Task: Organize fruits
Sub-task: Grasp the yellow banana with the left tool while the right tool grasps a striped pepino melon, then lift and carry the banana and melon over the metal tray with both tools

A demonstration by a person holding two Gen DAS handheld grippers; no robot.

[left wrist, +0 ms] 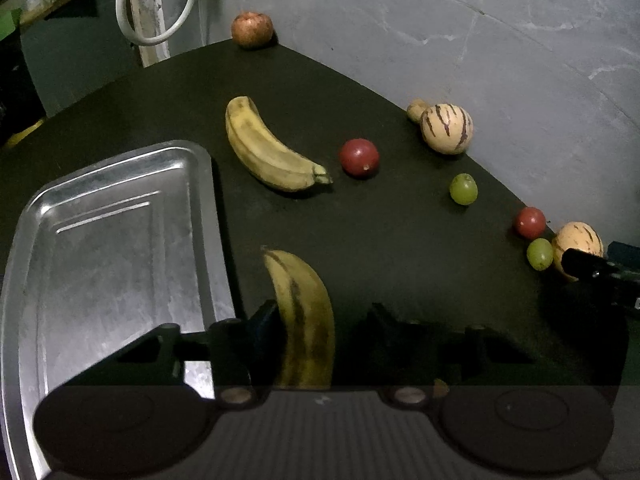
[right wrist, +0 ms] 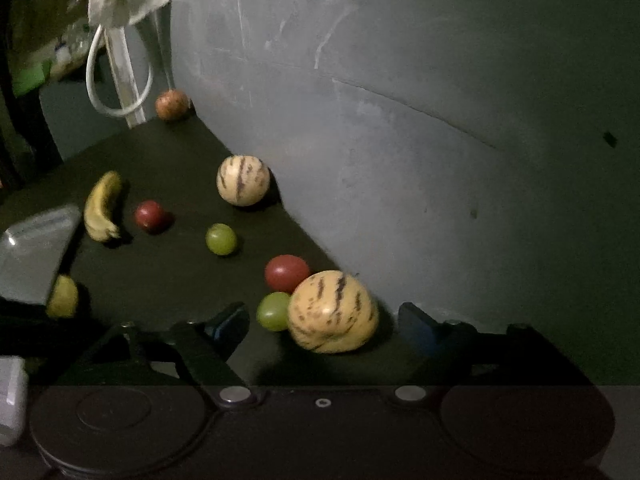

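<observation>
Straddling a spotted yellow banana [left wrist: 304, 320] low in the frame, the left tongs [left wrist: 320, 330] have one pad against its left flank; the other jaw is lost in the dark, so a firm pinch cannot be told. The shiny metal tray [left wrist: 120, 248] lies empty just left of it on the dark bench [left wrist: 400, 248]. The right tongs [right wrist: 324, 324] stand spread around a striped cream melon [right wrist: 334, 312] at lower centre, pads clear, with a green grape [right wrist: 274, 312] touching the melon. Picking up looks to be the step; next, each pair must close squarely, and the right must avoid trapping the grape.
</observation>
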